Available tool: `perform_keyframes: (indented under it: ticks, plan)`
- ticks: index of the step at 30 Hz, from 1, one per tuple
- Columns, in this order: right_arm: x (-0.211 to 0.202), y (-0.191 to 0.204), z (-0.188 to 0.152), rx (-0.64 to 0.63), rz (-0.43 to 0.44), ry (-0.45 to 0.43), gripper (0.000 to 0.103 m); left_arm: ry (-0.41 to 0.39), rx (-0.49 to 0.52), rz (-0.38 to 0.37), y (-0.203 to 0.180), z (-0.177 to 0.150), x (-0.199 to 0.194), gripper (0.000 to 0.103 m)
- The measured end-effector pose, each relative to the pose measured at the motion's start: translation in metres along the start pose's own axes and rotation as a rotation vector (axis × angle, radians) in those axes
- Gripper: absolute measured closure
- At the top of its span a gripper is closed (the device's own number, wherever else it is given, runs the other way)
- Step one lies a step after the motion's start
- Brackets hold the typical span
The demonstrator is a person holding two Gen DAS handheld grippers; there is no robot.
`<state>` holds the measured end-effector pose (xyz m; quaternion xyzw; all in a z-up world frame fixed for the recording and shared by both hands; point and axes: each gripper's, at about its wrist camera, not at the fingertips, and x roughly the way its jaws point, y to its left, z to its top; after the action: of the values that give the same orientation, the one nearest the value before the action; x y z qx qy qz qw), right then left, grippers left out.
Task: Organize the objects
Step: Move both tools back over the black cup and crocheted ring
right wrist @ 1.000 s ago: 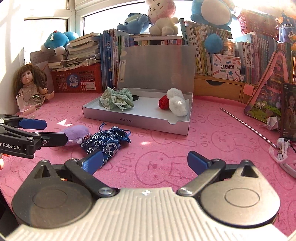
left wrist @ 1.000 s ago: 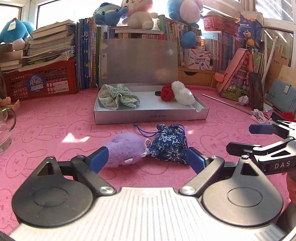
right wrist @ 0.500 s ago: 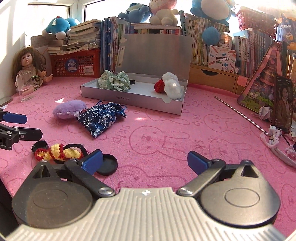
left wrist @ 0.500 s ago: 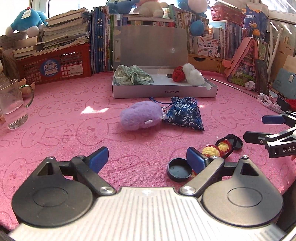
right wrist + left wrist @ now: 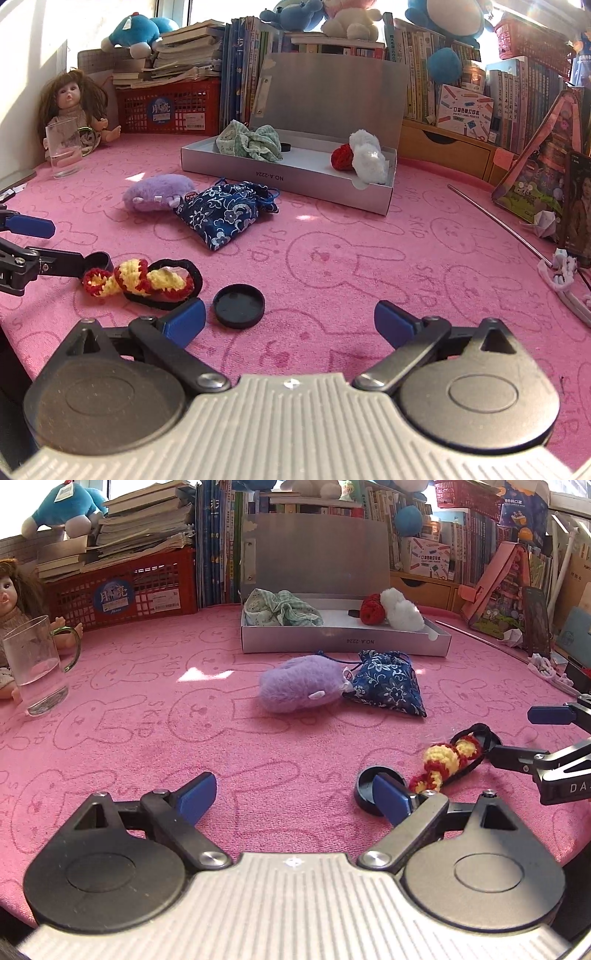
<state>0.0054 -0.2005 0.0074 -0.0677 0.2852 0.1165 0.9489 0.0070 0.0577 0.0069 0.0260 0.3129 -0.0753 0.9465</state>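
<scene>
On the pink mat lie a purple plush [image 5: 299, 688] and, touching it, a blue floral pouch [image 5: 388, 686]. Nearer to me are a yellow-and-red crochet hair tie [image 5: 447, 764] and a black round cap [image 5: 365, 794]. My left gripper [image 5: 293, 799] is open with nothing between its fingers; its right finger covers part of the cap. My right gripper [image 5: 290, 325] is open too, with the black cap [image 5: 240, 306] just ahead of its left finger and the hair tie [image 5: 140, 280] further left. Behind them stands the open silver box [image 5: 288, 173], which holds a green scrunchie [image 5: 251, 142] and red-and-white pompoms [image 5: 360, 157].
A glass mug [image 5: 37, 672] and a doll [image 5: 74, 107] stand at the far left. A red basket [image 5: 129, 587] and books line the back. A thin metal rod [image 5: 495, 221], a phone [image 5: 578, 206] and a white tangle [image 5: 561, 273] lie on the right.
Both grippers have drawn back towards me and dipped. The plush and pouch now lie farther ahead, and the hair tie and black cap have come into view.
</scene>
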Motion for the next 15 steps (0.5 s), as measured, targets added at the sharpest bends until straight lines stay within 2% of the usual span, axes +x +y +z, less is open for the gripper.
perform_keyframes:
  ticks: [4, 9, 15]
  plan:
    - [0.002, 0.003, 0.000, -0.005, -0.003, 0.004, 0.002, 0.020, -0.010, 0.027, 0.003, 0.006, 0.010, 0.009]
    - [0.005, 0.003, -0.001, 0.001, -0.003, 0.010, 0.002, 0.007, 0.007, 0.060, 0.006, 0.009, 0.014, 0.009]
    - [0.007, 0.004, -0.001, -0.002, -0.009, 0.017, 0.002, -0.011, 0.009, 0.147, 0.018, 0.014, 0.019, 0.009]
